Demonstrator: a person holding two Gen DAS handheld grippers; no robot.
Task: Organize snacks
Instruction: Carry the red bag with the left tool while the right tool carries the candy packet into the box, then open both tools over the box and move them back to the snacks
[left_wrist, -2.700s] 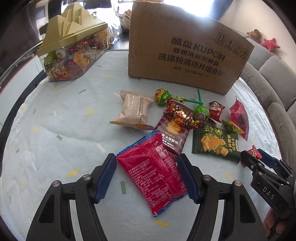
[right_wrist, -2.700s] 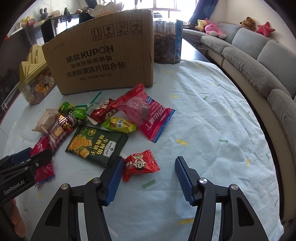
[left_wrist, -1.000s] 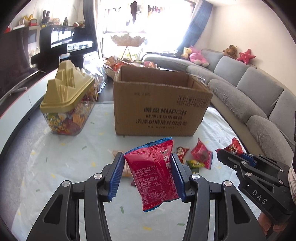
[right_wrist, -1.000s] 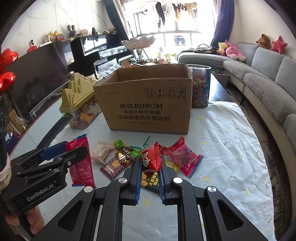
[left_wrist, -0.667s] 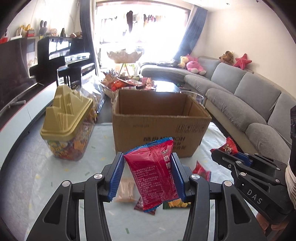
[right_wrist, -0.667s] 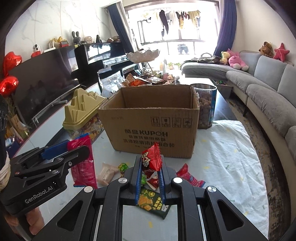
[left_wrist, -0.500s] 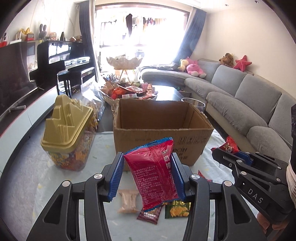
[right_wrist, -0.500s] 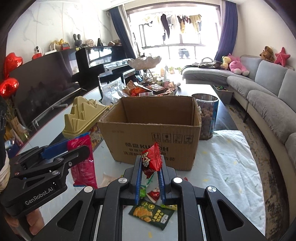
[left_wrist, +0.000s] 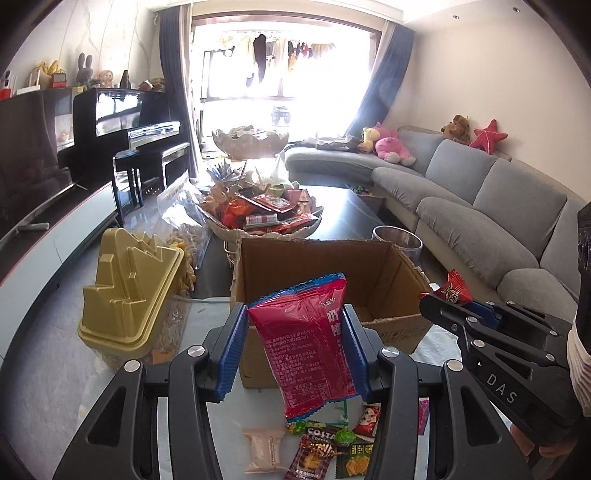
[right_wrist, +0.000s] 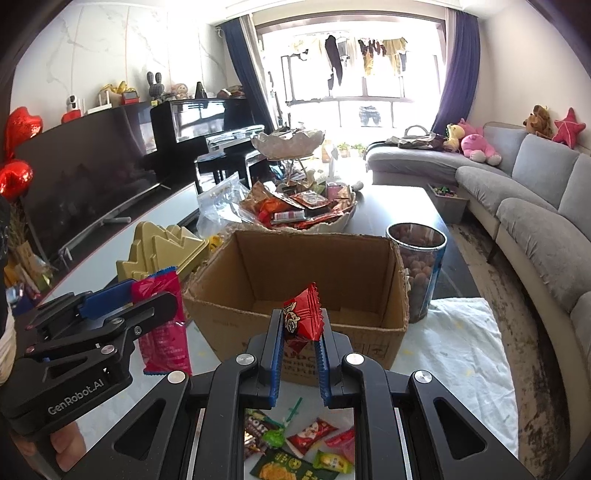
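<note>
Snacks are held in both hand-held tools above the table. Clamped between the blue pads of the left gripper (left_wrist: 293, 349) is a large red snack bag (left_wrist: 310, 345), hanging upright with its lower end drooping below the jaws; in the right wrist view the same bag shows at the left, beside the near left corner of the cardboard box (right_wrist: 299, 291). The right gripper (right_wrist: 300, 356) is squeezed tight on a small red candy packet (right_wrist: 302, 316), whose crimped top sticks up above the fingertips. The box stands open-topped on the white table cloth (right_wrist: 465, 354), its inside bare as far as can be seen, and both held packets are in front of its near wall. On the cloth below the grippers, near the table's front edge, lie the remaining loose snacks: a beige wafer pack (left_wrist: 264, 448), a brown Costa packet (left_wrist: 314, 452), a green lollipop (left_wrist: 344, 436), a green cracker bag (right_wrist: 282, 467) and small red and yellow sweets. Left of the box stands a gold-lidded candy jar (left_wrist: 127, 295); right of it, a clear tub of brown snacks (right_wrist: 417, 269). Behind the box a shell-shaped bowl (right_wrist: 299, 214) is heaped with packets.
</note>
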